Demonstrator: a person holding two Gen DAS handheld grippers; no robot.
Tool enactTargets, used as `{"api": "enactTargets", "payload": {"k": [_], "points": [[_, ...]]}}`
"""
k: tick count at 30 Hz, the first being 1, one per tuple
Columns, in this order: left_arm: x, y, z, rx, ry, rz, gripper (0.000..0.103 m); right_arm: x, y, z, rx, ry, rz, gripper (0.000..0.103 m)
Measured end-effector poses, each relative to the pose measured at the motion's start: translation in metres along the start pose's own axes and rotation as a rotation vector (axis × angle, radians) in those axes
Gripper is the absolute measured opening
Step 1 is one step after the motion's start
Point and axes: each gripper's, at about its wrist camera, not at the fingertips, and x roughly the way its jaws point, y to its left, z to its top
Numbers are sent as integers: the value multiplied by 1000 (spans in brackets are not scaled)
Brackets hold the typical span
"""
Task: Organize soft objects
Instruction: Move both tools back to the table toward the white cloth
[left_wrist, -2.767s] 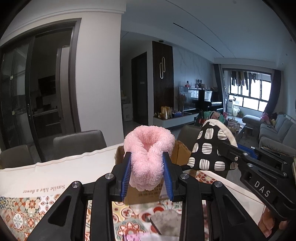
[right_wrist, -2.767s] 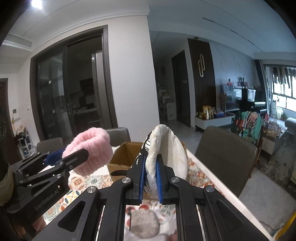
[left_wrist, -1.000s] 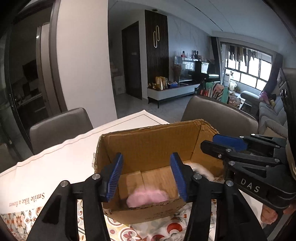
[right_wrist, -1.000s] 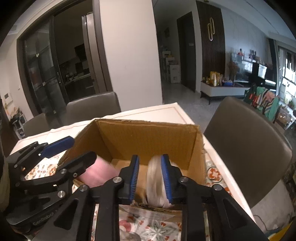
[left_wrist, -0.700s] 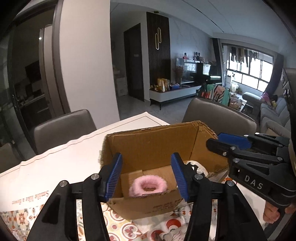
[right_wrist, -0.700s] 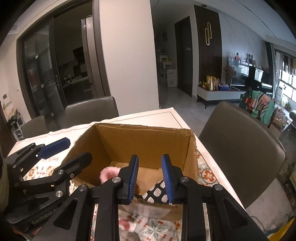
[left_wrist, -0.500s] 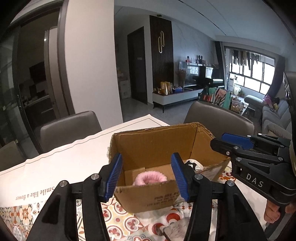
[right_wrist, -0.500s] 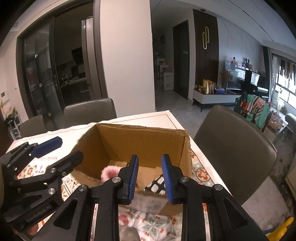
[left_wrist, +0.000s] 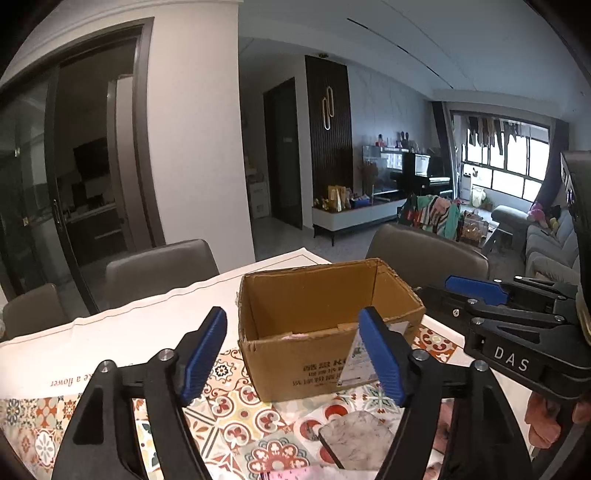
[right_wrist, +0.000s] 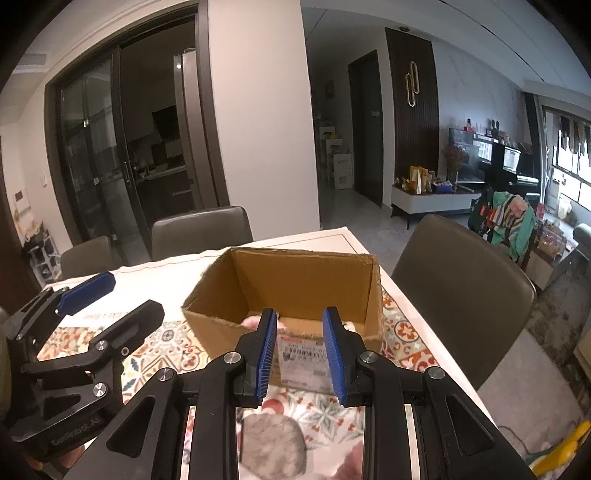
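An open cardboard box (left_wrist: 325, 347) (right_wrist: 295, 288) stands on the patterned tablecloth. A sliver of the pink fluffy item (left_wrist: 291, 335) (right_wrist: 253, 322) shows just over its near wall; the black-and-white patterned item is hidden inside. My left gripper (left_wrist: 295, 354) is open and empty, held back from the box's near side. My right gripper (right_wrist: 300, 350) is open and empty, in front of the box's label. Each gripper shows in the other's view: the right (left_wrist: 476, 291) and the left (right_wrist: 110, 295).
A grey marbled pad (left_wrist: 354, 439) (right_wrist: 273, 439) lies on the tablecloth (left_wrist: 240, 406) near the grippers, with pink fabric at the lower edge. Dark chairs (right_wrist: 461, 280) stand around the table; the right table edge is close.
Both grippers let go of the pink and patterned items into the box, then drew back and up. The box now looks smaller and its contents are mostly hidden.
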Motion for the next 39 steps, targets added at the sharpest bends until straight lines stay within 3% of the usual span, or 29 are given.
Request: {"api": "enactTargets", "payload": {"k": [2,4,25,39], "points": [[-8,0,-5,-8,-1,4,78,-9,2,-5,2,-4,-4,38],[-16,1,-9,-19,-5,16,78,-17,3,-8,2,-17,-16,41],[-78,-12,-61,-16,14,27,78,-79,21,-65,37,-42,-30,41],[-87,-24,-100,-6,55,19,78,-88,10,-112,90,29,-17,41]]}}
